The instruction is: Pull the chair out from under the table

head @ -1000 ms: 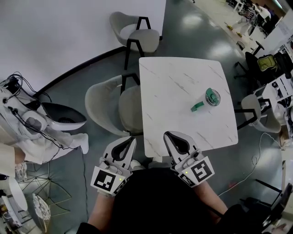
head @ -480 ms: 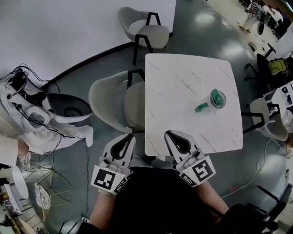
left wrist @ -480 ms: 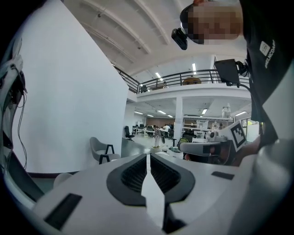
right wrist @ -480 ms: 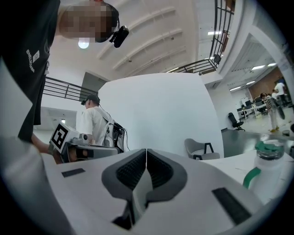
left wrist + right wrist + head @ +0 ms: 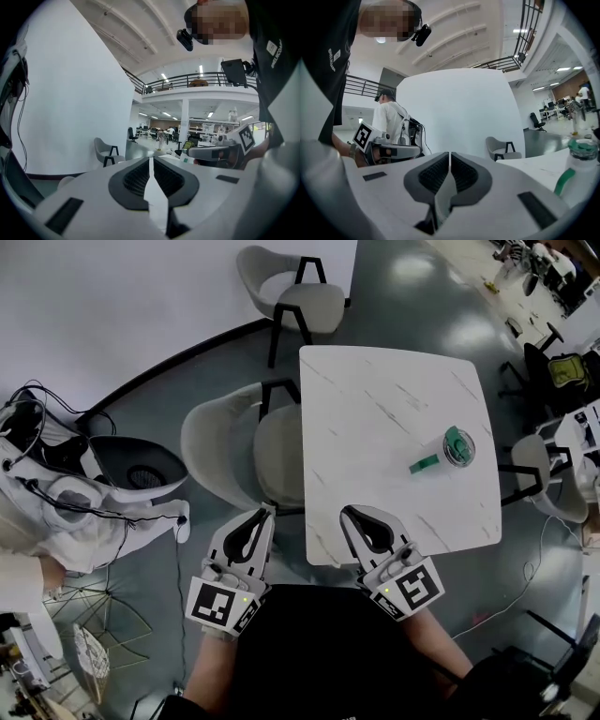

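Framing in the head view has shifted since a second ago: the green cup (image 5: 457, 446) now sits further toward the picture's right on the white worktop (image 5: 375, 418). The chair (image 5: 225, 451) stays tucked under the worktop's left side, its seat partly beneath the top. The left hand-held gripper (image 5: 268, 514) points forward just beside the chair's near edge. The right hand-held gripper (image 5: 345, 512) reaches over the worktop's near edge. Both hold much the same places as before. A second chair (image 5: 291, 292) stands by the wall.

In the left gripper view the jaws are pressed together with nothing between them, pointing slightly downward.

In the right gripper view the jaws likewise meet, empty and pointing level, with the cup at the right.
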`<state>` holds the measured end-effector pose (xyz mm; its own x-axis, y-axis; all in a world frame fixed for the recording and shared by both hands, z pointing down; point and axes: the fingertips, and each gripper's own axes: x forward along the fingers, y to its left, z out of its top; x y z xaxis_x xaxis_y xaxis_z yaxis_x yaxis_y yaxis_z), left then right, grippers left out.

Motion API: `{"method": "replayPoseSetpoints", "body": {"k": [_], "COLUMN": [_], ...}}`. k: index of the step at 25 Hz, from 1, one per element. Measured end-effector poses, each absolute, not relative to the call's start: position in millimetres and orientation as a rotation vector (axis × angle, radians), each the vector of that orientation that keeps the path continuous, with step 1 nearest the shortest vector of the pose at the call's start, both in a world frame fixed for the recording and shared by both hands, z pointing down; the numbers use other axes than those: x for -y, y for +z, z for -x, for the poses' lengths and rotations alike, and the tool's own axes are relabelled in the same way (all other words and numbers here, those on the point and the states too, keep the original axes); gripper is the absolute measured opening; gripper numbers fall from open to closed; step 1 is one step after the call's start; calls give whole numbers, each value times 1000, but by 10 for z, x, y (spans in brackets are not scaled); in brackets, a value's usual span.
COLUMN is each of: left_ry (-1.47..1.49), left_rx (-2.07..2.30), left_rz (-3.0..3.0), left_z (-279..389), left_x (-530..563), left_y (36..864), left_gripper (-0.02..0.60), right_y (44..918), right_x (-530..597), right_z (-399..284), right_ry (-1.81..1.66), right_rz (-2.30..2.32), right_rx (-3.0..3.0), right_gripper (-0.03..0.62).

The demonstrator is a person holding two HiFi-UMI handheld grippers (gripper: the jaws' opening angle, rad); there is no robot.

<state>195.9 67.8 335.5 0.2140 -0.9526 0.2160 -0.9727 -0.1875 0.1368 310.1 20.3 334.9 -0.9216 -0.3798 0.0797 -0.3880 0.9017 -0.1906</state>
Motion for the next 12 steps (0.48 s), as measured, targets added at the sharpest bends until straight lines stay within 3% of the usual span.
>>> {"method": "replayPoseSetpoints", "body": {"k": [12], "left_ry": [147], "left_rx": [1739], "left_rz": [-2217], "left_z": [-525], "left_x": [-467], "left_y": [3718], "left_gripper": [62], "right_y": [3692], "right_x": [-90], "right_z": [-1863], "right_ry": [345], "right_rz": [-674], "right_rx": [2897], "right_gripper": [15]}}
